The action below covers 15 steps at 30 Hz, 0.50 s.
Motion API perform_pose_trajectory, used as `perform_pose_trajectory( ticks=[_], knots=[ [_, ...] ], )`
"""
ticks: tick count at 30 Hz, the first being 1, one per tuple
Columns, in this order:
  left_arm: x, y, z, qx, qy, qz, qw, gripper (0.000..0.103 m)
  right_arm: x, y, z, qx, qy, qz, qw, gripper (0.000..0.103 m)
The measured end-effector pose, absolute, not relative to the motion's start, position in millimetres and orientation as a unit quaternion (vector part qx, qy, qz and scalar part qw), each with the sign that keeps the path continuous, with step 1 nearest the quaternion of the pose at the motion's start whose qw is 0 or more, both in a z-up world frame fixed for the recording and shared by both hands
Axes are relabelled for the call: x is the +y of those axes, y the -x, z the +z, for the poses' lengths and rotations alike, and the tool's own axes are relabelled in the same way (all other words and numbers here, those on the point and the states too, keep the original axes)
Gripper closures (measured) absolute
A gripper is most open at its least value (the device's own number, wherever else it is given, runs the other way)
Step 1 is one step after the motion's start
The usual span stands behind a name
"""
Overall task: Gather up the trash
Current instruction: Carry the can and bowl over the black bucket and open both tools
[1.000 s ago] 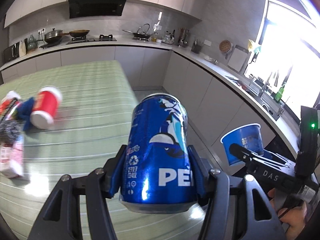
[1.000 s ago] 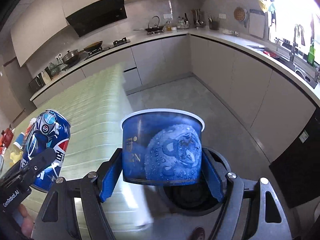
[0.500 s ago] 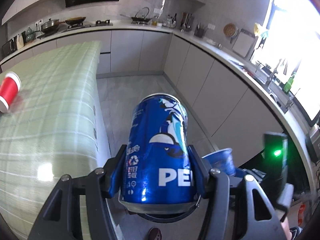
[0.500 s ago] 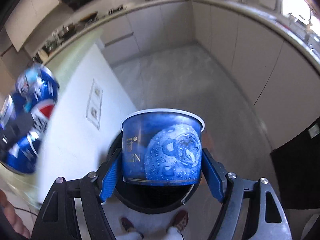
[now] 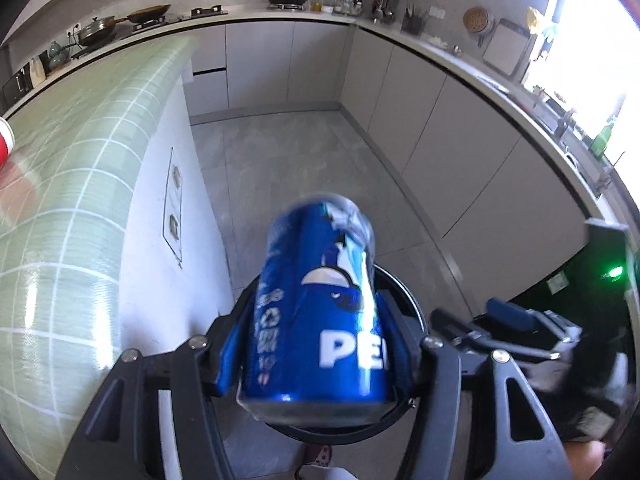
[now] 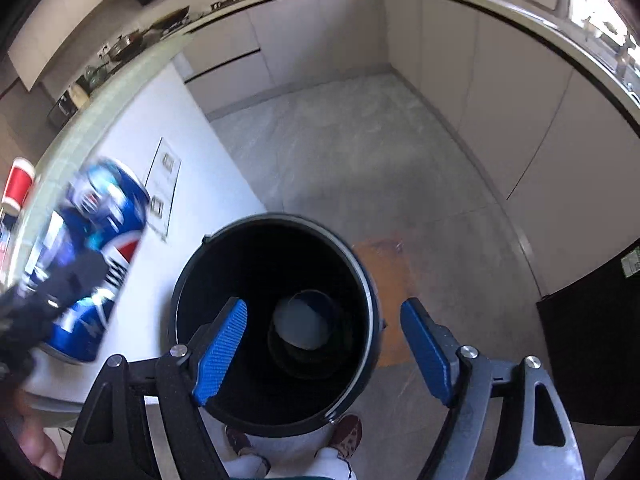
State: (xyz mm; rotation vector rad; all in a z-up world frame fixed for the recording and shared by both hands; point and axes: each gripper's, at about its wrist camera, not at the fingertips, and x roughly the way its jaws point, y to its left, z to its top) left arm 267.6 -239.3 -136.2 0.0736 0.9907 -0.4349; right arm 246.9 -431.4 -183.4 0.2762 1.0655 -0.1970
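The green-tiled counter [image 5: 72, 184] lies to the left of both grippers, its white end panel [image 6: 192, 168] facing the floor. The black round trash bin [image 6: 362, 280] stands directly beneath the right gripper [image 6: 324, 344], its open mouth framed between and below the two blue pads [image 6: 222, 344]. The right gripper's jaws are opening and nothing sits between them. The blue paper cup [image 6: 306, 322] lies inside the bin, below the gap between the fingers, its pale inside facing up. The left gripper [image 5: 316, 344] is above the bin's near rim [image 5: 400, 292]. Its jaws are opening; the blue Pepsi can [image 5: 316, 304] is between the pads, blurred and tilted, and contact with the pads cannot be judged. A red paper cup [image 6: 16, 188] lies on the counter, well left of the fingers. The person's shoes [image 6: 348, 432] show just below the bin.
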Motion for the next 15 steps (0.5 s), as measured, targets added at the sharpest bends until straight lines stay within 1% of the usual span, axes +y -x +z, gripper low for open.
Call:
perform_pose_trajectory(
  ticks=[1, 3, 9, 15],
  knots=[
    [-241, -268, -136, 0.475, -0.043, -0.202, 0.856, 0.037, -434, -246, -180, 0.500, -0.133, -0.097, 0.850, 0.022],
    [-245, -267, -133, 0.470, -0.052, -0.191, 0.860, 0.021, -439, -244, -175, 0.492, -0.131, -0.107, 0.854, 0.022],
    [-236, -262, -118, 0.453, -0.040, -0.185, 0.871, 0.020, -447, -240, -166, 0.480, -0.141, -0.123, 0.857, 0.022],
    [-228, -252, -88, 0.426, -0.049, -0.175, 0.887, 0.020, -437, -239, -147, 0.469, -0.137, -0.121, 0.864, 0.022]
  ],
)
